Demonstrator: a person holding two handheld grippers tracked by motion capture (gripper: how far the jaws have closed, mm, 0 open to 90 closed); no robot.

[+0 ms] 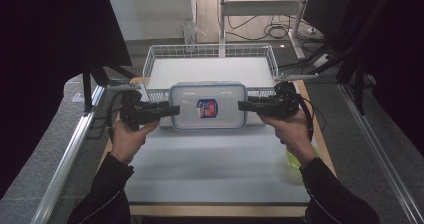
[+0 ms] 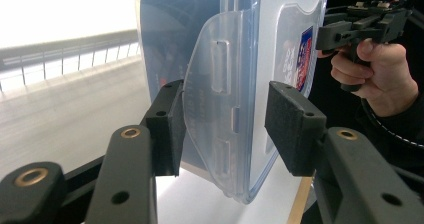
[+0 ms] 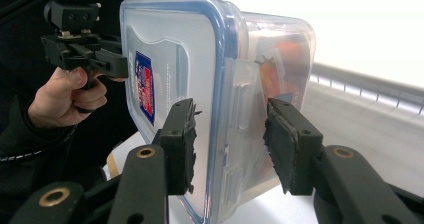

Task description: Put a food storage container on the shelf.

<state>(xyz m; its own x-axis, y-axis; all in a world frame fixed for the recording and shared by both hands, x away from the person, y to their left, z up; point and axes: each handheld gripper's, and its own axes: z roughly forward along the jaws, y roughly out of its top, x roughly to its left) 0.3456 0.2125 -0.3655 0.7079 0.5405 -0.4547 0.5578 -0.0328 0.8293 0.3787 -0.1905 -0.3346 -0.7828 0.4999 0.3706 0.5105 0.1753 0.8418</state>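
A: Start with the left tool (image 2: 222, 129). How does it stand?

B: Its jaws are spread wide on either side of the clear latch flap (image 2: 212, 109) at that end of the plastic box (image 1: 207, 106). One pad looks to be just touching the flap, the other is apart from the lid. It holds nothing yet.

A: And the right tool (image 3: 230, 144)?

B: Much the same: jaws wide, straddling the blue-rimmed edge of the box and the latch (image 3: 240, 104) on that end, gripping nothing. From above, both tools point inward at the two short ends.

A: Where does the box sit?

B: On the white worktop (image 1: 215, 169), lid on, just in front of the wire basket (image 1: 150, 59), with a red and blue label (image 1: 206, 108) in the middle of the lid. Something orange shows through the wall; I cannot tell what.

A: So how should the step go?

B: My guess is the ends are to be gripped, or the latches worked. Centre each flap between the pads before closing, and close both sides evenly so the box does not skid toward the basket. Keep the squeeze mild; thin plastic flaps may bend or slip out.
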